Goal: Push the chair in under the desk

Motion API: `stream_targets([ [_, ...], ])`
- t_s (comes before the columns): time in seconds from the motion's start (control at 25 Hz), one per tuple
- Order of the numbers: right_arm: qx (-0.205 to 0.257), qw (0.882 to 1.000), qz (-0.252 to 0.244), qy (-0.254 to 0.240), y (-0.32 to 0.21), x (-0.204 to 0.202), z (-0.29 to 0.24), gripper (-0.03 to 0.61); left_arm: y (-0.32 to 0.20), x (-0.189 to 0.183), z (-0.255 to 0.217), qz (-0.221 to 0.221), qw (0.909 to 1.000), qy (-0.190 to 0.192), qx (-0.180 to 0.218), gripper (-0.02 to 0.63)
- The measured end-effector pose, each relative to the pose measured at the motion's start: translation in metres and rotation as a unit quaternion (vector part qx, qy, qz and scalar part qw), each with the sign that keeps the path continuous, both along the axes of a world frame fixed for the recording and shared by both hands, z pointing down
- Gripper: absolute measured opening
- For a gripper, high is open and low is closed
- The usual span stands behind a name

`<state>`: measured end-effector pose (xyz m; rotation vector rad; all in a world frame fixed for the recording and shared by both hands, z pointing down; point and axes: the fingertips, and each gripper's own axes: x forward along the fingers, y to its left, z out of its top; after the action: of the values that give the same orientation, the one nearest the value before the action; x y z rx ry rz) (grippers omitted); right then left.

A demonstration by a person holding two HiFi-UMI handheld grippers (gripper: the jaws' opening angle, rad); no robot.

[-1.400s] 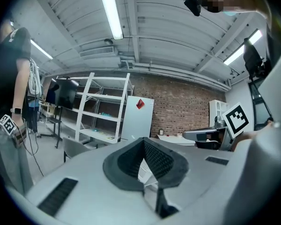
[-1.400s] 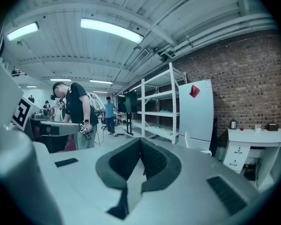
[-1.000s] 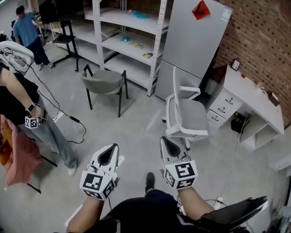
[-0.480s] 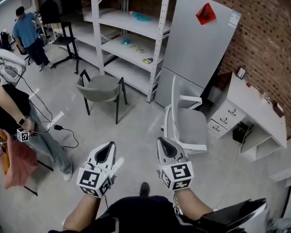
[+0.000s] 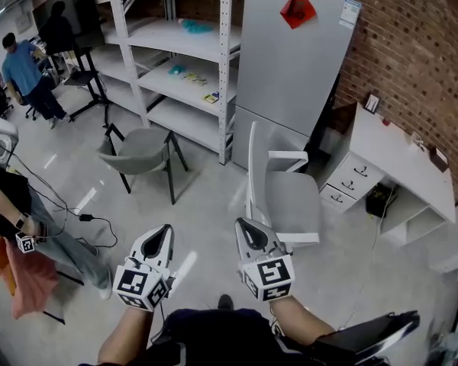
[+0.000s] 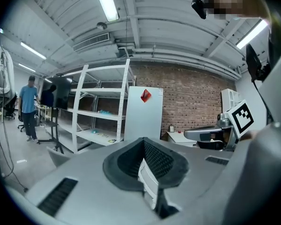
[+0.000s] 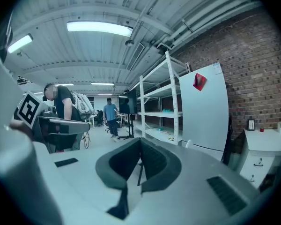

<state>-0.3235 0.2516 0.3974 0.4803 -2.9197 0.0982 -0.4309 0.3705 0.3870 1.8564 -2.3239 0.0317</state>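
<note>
A white office chair (image 5: 286, 197) with a grey seat stands on the concrete floor, away from the desk, its tall backrest (image 5: 252, 166) turned toward me. The white desk (image 5: 401, 158) with drawers runs along the brick wall at the right and also shows in the right gripper view (image 7: 267, 144). My right gripper (image 5: 245, 226) is shut and empty, just short of the backrest's lower edge. My left gripper (image 5: 161, 232) is shut and empty too, over bare floor to the chair's left. Both point roughly level.
A grey four-legged chair (image 5: 141, 147) stands at the left before white shelving (image 5: 175, 67). A tall grey cabinet (image 5: 290, 59) rises behind the office chair. A person (image 5: 23, 227) and a floor cable (image 5: 91, 219) are at the left. A black chair (image 5: 366, 338) sits at the bottom right.
Both grippers have moved forward together toward the office chair, and the chair and desk now appear closer. Both jaws stayed shut.
</note>
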Motion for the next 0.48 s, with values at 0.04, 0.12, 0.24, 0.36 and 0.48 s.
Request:
stream_targets([
  [0.04, 0.000, 1.000, 0.000, -0.001, -0.007, 0.000, 0.000, 0.008, -0.007, -0.001, -0.001, 0.002, 1.0000, -0.004, -0.001, 0.008],
  [0.12, 0.002, 1.000, 0.000, -0.002, -0.020, -0.002, 0.001, 0.008, -0.020, -0.005, -0.003, 0.002, 0.9999, -0.009, -0.003, 0.008],
  [0.24, -0.001, 1.000, 0.001, -0.004, -0.033, -0.008, 0.003, 0.008, -0.032, -0.014, -0.005, 0.002, 0.9999, -0.011, -0.002, 0.008],
  [0.36, -0.003, 1.000, 0.004, -0.002, -0.042, -0.015, 0.005, 0.008, -0.044, -0.024, -0.004, 0.002, 1.0000, -0.008, 0.000, 0.008],
  [0.48, 0.000, 1.000, 0.006, 0.004, -0.047, -0.024, 0.009, 0.008, -0.052, -0.034, 0.000, 0.008, 1.0000, -0.004, 0.004, 0.008],
])
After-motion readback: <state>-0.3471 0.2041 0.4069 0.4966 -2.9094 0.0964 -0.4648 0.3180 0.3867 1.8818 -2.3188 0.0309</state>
